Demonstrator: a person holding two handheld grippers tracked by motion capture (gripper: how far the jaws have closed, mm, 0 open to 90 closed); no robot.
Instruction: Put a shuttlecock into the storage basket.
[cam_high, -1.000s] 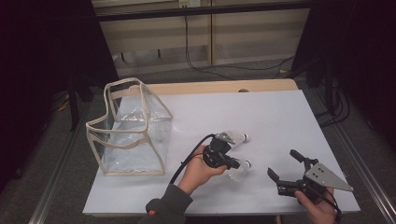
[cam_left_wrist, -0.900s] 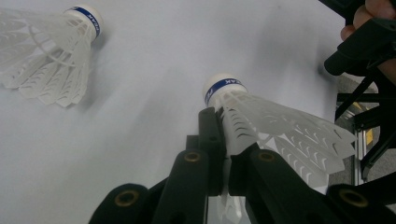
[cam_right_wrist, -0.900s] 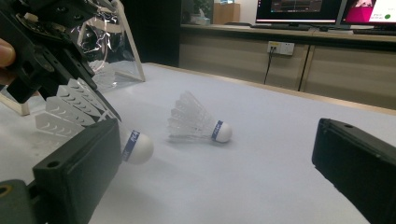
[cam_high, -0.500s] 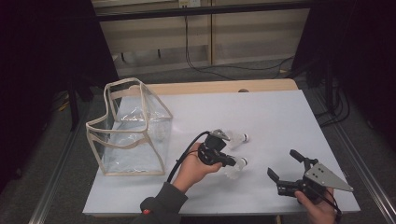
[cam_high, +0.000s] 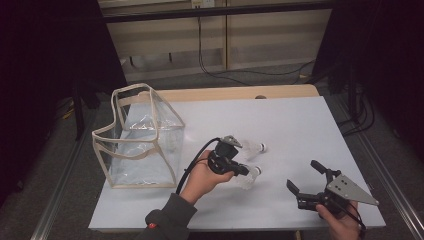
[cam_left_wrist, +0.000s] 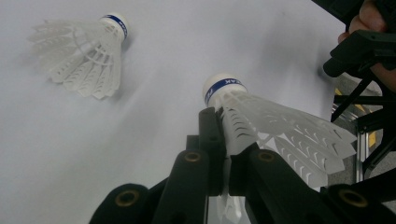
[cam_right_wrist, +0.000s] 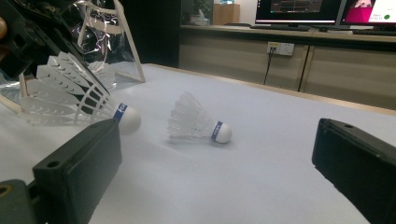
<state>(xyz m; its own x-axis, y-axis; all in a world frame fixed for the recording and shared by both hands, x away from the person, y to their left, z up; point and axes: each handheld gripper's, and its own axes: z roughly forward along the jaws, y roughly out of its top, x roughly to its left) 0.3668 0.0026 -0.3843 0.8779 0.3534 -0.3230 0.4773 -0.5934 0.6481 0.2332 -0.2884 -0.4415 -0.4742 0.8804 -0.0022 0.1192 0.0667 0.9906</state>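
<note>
While two shuttlecocks are on the scene, the left gripper (cam_high: 243, 170) pinches one shuttlecock (cam_left_wrist: 261, 126) by its feather skirt, its jaws pressed together on it, cork tip pointing away from the hand. The second shuttlecock (cam_high: 254, 148) lies on the white table (cam_high: 300, 125) just beyond that gripper. One clear bag (cam_high: 142, 137) stands to its left. The right gripper (cam_high: 306, 176) rests with jaws spread, nothing between them.

We see 2 white feathered shuttlecocks with smooth cork-like tips: one (cam_left_wrist: 261, 121) pinched in the matt black plastic left gripper (cam_left_wrist: 224, 140), one (cam_left_wrist: 84, 51) beyond it on the smooth matt white tabletop (cam_high: 300, 125). Left of the claw, the glossy clear plastic bag (cam_high: 142, 140) has cream cloth edging.
</note>
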